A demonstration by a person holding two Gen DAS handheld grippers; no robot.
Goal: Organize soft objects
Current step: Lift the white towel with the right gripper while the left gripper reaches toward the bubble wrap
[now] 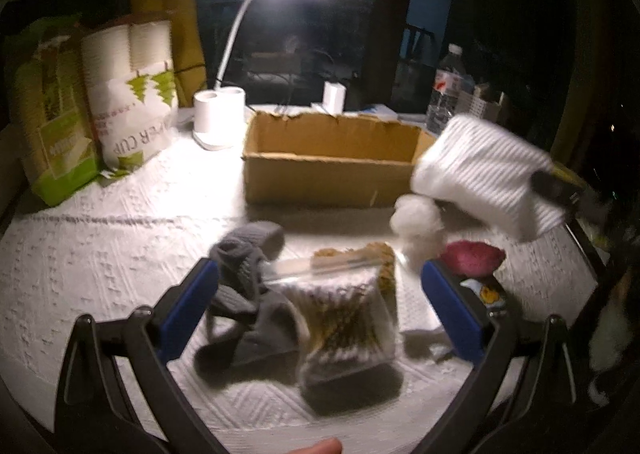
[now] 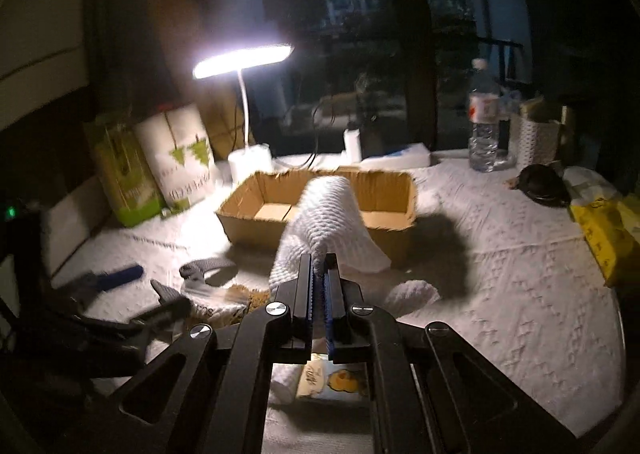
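In the right wrist view the right gripper (image 2: 320, 278) sits at lower centre with its jaws pinched tight on an edge of the white knitted cloth (image 2: 324, 221), which drapes up and away from the fingers toward the middle of the frame. Directly beyond the cloth, along the line the fingers point, lies the open cardboard box (image 2: 240, 213), its long axis running left to right across the centre of the picture; its floor looks empty. That is the relation the next move likely turns on: the box is straight ahead of the held cloth and past it, so a forward carry over the near wall should do. In the left wrist view the left gripper (image 1: 320, 294) stands wide and holds nothing, its jaws bracketing a grey knitted piece (image 1: 244, 278) and a clear bag of brownish material (image 1: 344, 310) at lower centre. The right hand, with the cloth, appears nearer the box.
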